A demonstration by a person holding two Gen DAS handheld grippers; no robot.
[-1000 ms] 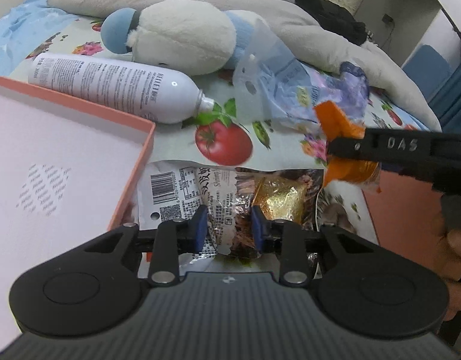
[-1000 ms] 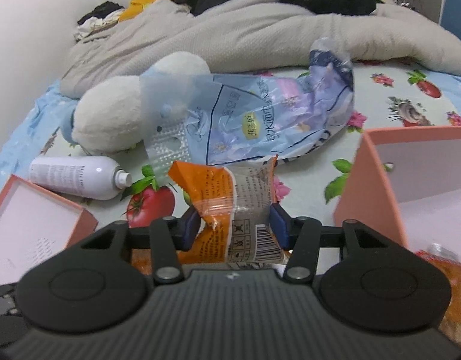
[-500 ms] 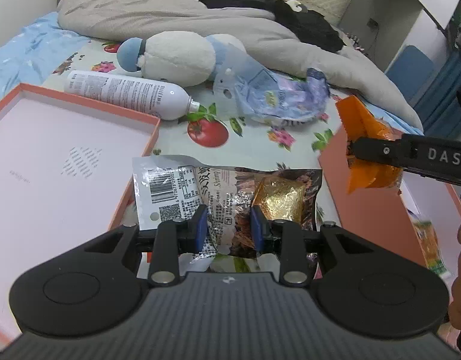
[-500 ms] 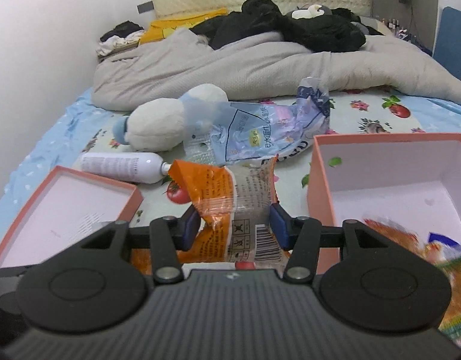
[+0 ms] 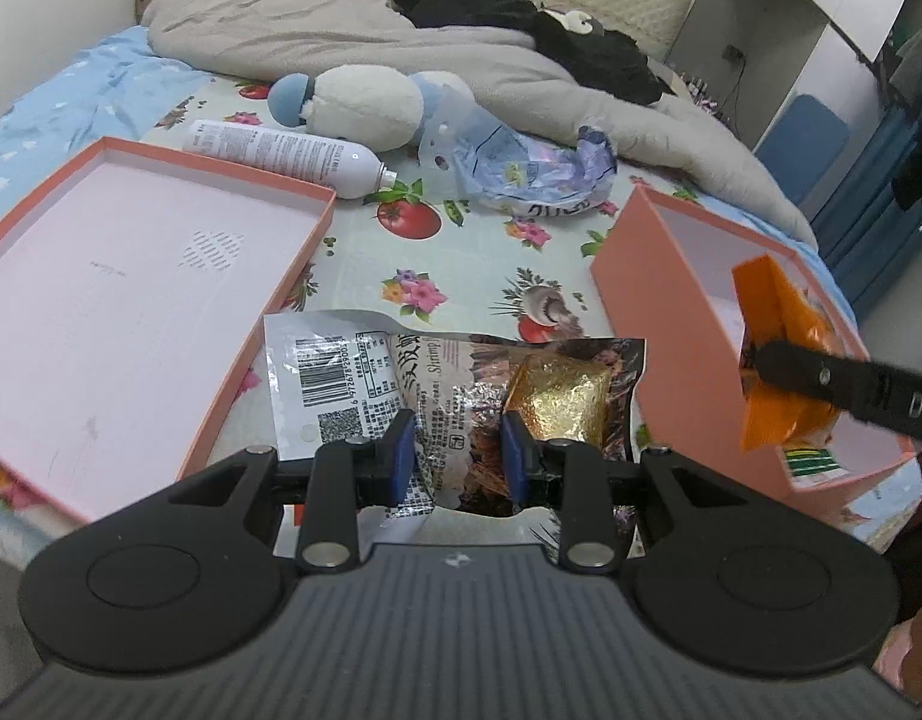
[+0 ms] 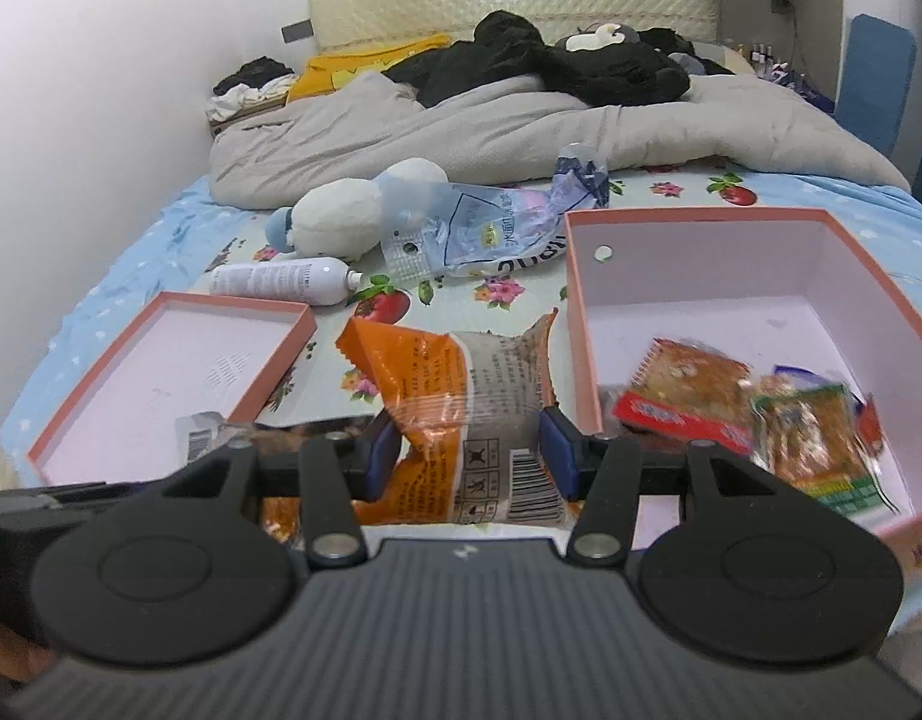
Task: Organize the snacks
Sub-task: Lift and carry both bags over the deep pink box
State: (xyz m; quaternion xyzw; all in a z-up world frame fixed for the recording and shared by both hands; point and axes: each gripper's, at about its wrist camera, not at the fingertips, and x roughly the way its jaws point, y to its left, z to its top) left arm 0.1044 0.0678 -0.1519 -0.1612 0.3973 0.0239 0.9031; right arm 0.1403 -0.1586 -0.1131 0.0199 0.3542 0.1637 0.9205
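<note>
Snacks in both grips — left gripper (image 5: 455, 459) clamps the silver shrimp packet (image 5: 455, 384), right gripper (image 6: 469, 453) pinches the orange packet (image 6: 461, 414), both aloft beside the peach box (image 6: 574, 324). Light, crinkly, slippery film; best held at the lower edge, as now. Since a second ago both have risen, and the box has come into view.

The silver shrimp snack bag (image 5: 437, 384) carries the English word "Shrimp" beside large Chinese characters, plus a barcode with digits (roughly "6 972678 29005", the end cut off) and a QR code. The right hand-held gripper (image 5: 844, 384) shows the white letters "DA". The orange snack packet (image 6: 461, 420) bears a barcode and small print too blurred to read.
</note>
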